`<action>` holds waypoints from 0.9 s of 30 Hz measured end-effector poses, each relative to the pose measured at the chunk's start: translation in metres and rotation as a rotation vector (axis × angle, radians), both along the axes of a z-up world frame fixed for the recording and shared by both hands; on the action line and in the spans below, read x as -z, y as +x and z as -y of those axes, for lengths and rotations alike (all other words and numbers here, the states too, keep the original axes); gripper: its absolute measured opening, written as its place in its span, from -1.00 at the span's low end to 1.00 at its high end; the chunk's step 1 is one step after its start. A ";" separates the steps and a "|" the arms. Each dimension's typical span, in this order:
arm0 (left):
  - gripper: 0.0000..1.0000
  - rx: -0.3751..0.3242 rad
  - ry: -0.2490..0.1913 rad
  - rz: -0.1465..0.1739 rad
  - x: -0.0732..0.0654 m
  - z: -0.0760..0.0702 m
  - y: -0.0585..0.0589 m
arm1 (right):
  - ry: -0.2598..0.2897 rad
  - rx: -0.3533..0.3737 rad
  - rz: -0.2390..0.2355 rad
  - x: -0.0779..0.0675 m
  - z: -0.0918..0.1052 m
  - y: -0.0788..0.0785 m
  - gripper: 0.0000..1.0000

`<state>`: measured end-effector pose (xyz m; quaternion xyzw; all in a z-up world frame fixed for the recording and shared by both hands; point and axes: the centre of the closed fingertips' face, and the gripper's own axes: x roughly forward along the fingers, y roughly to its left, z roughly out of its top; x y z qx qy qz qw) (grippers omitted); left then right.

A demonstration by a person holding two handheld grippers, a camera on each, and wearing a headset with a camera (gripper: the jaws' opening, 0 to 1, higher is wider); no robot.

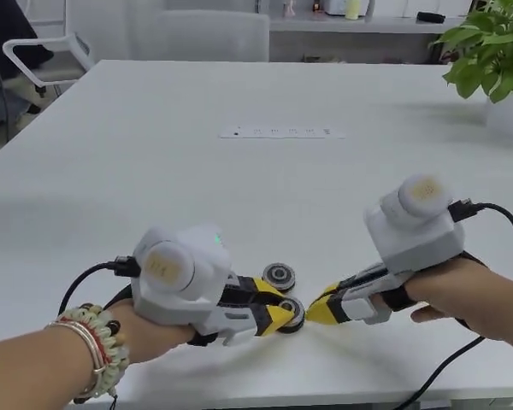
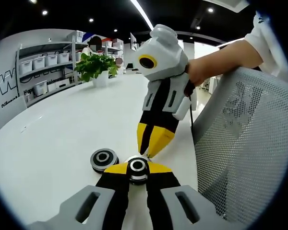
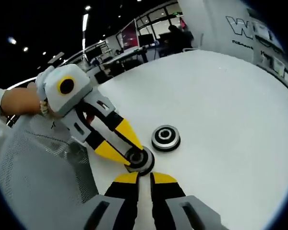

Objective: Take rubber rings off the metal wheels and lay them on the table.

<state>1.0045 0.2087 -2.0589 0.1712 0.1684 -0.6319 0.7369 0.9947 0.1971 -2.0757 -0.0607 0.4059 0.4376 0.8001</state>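
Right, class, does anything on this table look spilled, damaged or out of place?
Nothing stands out. One wheel sits between the left gripper's jaws, the other wheel lies flat beside it, both intact.

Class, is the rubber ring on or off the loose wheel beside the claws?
On: a black ring encircles that wheel.

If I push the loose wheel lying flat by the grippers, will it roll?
Probably not: the loose wheel lies flat, so it should slide rather than roll. Its metal hub suggests weight; the black rubber ring would likely drag.
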 end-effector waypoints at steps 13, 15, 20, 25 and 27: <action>-0.85 -0.004 -0.003 -0.001 0.000 0.000 0.000 | -0.072 -0.082 0.128 0.002 -0.015 0.004 -0.55; -0.85 -0.004 -0.003 -0.001 -0.001 0.000 0.000 | -0.066 -0.077 0.121 0.002 -0.015 0.004 -0.54; -0.85 -0.007 -0.003 -0.003 0.000 0.000 0.000 | -0.084 -0.088 0.114 0.005 -0.013 0.002 -0.58; -0.85 -0.011 -0.003 -0.003 -0.001 -0.001 0.000 | -0.082 -0.102 0.126 0.003 -0.011 0.001 -0.64; -0.85 -0.015 -0.002 -0.005 -0.001 -0.001 0.001 | -0.081 -0.106 0.124 0.002 -0.008 0.000 -0.73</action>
